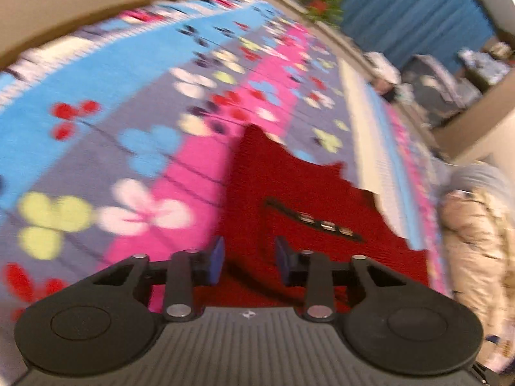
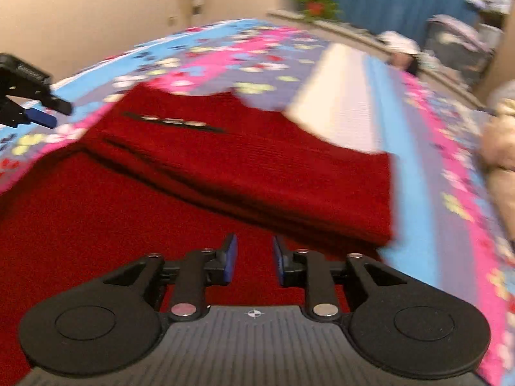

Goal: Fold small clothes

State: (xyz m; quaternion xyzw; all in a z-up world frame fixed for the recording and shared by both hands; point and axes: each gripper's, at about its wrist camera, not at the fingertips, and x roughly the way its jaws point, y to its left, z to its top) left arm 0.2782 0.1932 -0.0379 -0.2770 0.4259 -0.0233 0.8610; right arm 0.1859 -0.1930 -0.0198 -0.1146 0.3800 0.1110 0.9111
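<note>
The red sweater [image 2: 225,167] lies partly folded on the flowery blanket [image 1: 96,103]. The left gripper [image 1: 248,259] and right gripper [image 2: 254,257] hang above the sweater, a little open, holding nothing. A bad pinch might bunch the fold.

My left black plastic two-finger gripper [image 1: 249,259] and matching right gripper [image 2: 254,259]: blue pads, silver pivot screws, ribbed grey base behind.

bedspread [image 1: 96,74] open left | beige jacket [image 1: 476,225] blocks right, seemingly | blurred
</note>
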